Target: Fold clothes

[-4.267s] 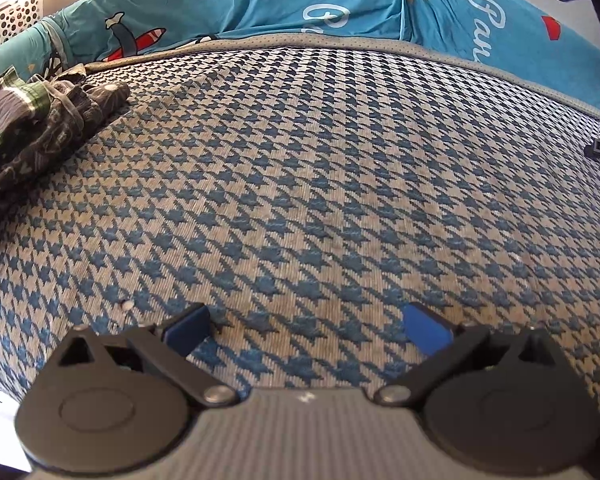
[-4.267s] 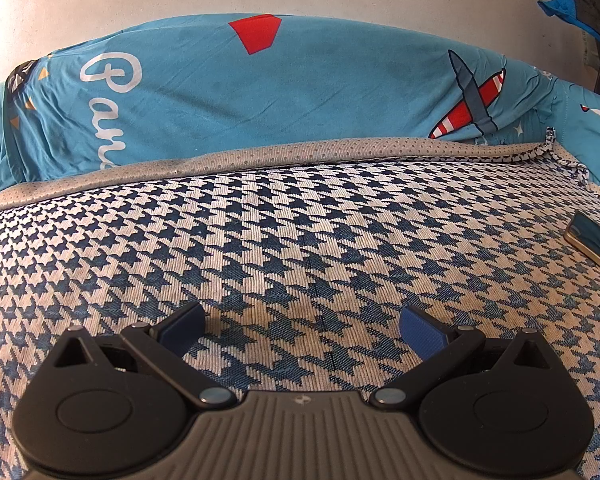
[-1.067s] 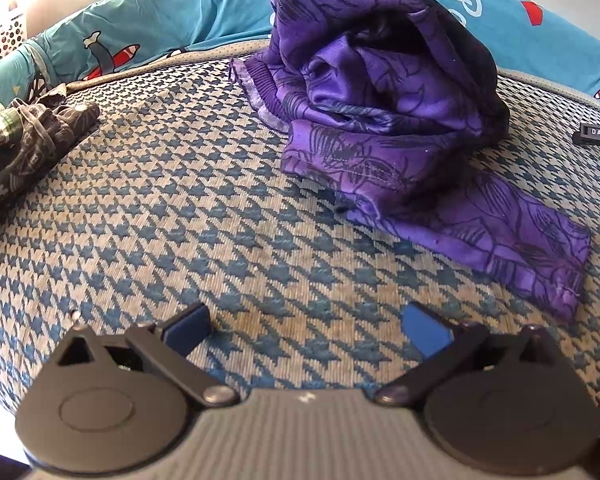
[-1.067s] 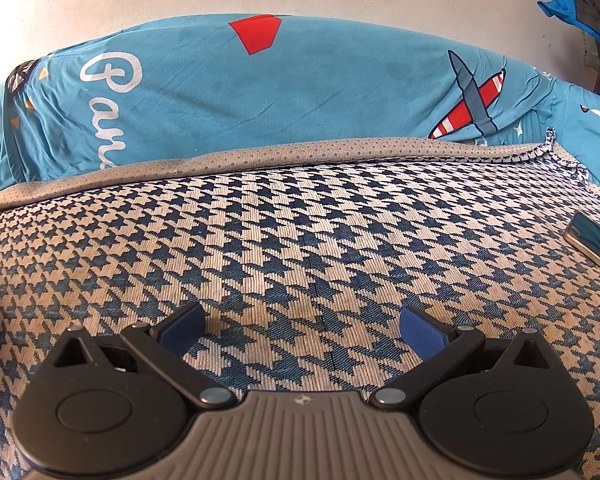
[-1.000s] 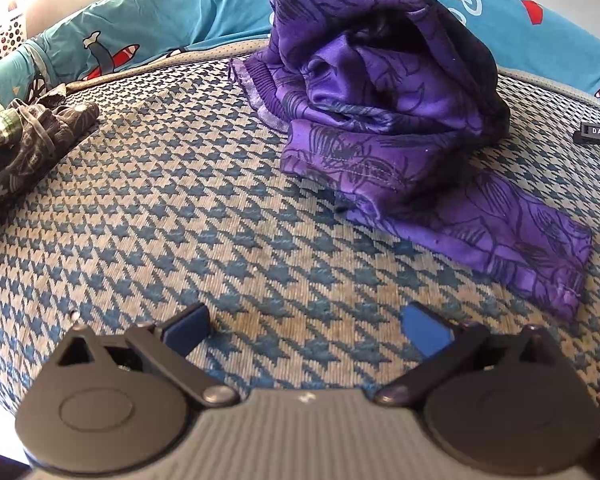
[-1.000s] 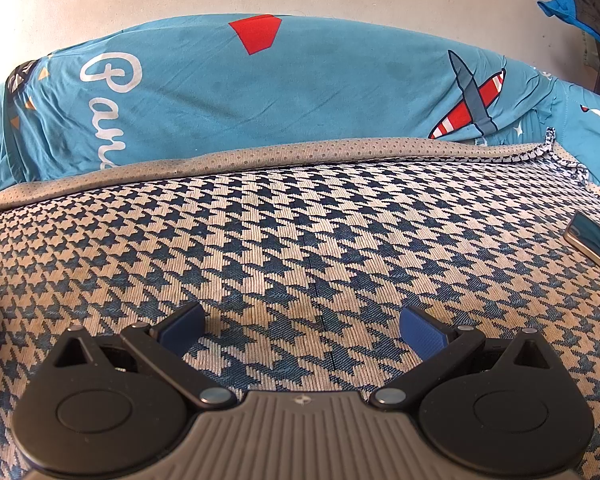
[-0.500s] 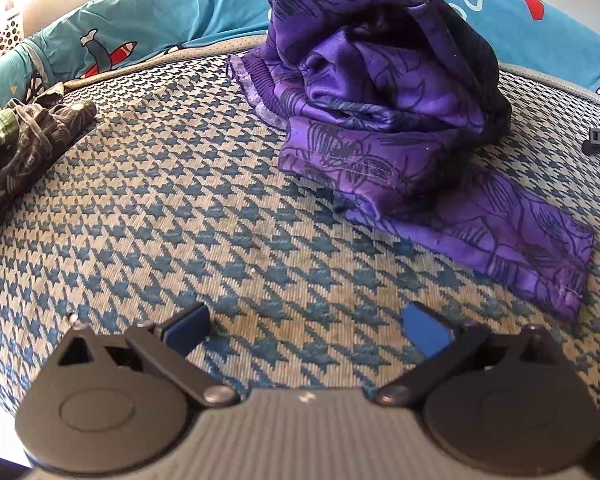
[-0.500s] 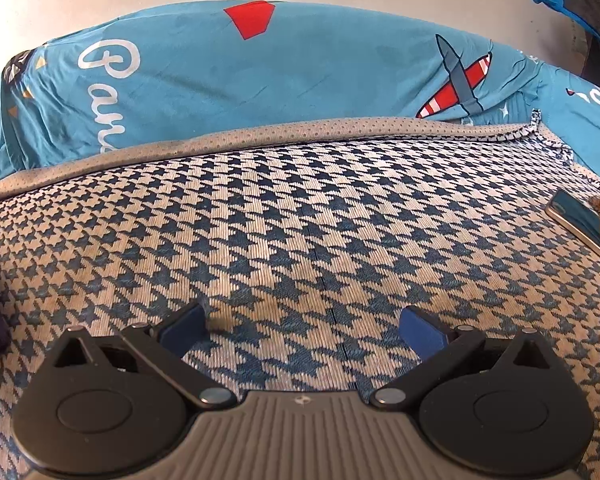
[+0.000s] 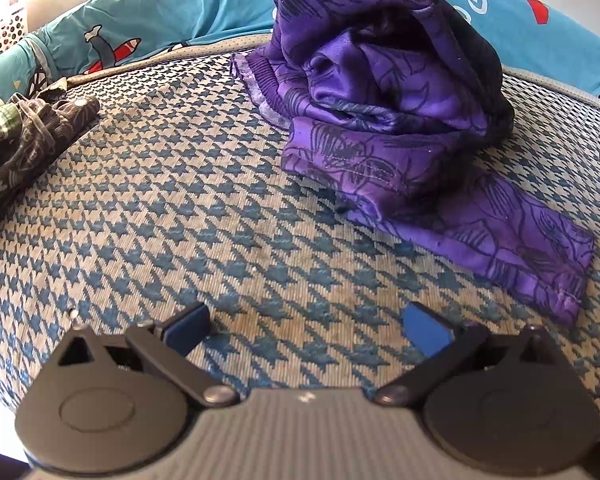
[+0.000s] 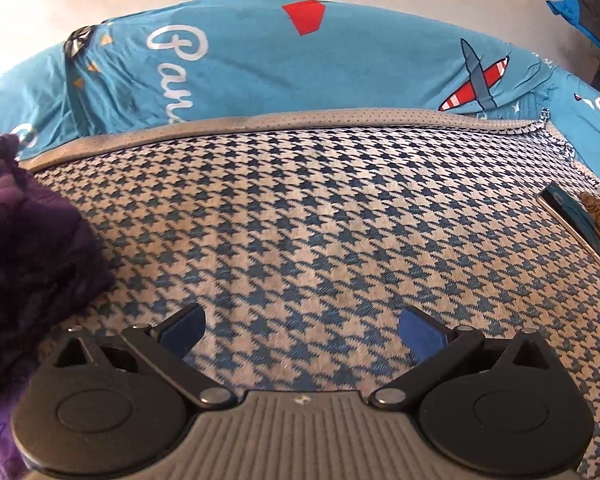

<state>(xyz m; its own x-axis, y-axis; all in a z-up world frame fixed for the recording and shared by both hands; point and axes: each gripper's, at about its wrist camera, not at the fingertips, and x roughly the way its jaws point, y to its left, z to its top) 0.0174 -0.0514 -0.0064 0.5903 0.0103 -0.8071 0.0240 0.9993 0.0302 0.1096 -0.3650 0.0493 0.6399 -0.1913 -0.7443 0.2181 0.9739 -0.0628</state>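
A crumpled purple garment [image 9: 388,96] with a dark line print lies heaped on the houndstooth mattress [image 9: 172,200], one flat end trailing toward the lower right. My left gripper [image 9: 306,326] is open just above the mattress, short of the garment and holding nothing. In the right wrist view the same purple garment [image 10: 24,248] fills the left edge. Beside it, my right gripper [image 10: 300,330] is open over bare mattress [image 10: 320,220], with nothing between its fingers.
Dark patterned clothes [image 9: 20,140] lie at the left of the mattress. A teal airplane-print sheet [image 10: 300,68] rises behind it. A white perforated basket [image 9: 0,32] stands far left. A phone-like slab [image 10: 572,216] rests at the right edge.
The purple garment has landed on the mattress where there was none 4.3 s ago. Both grippers have edged closer to it, and it now enters the right wrist view at left.
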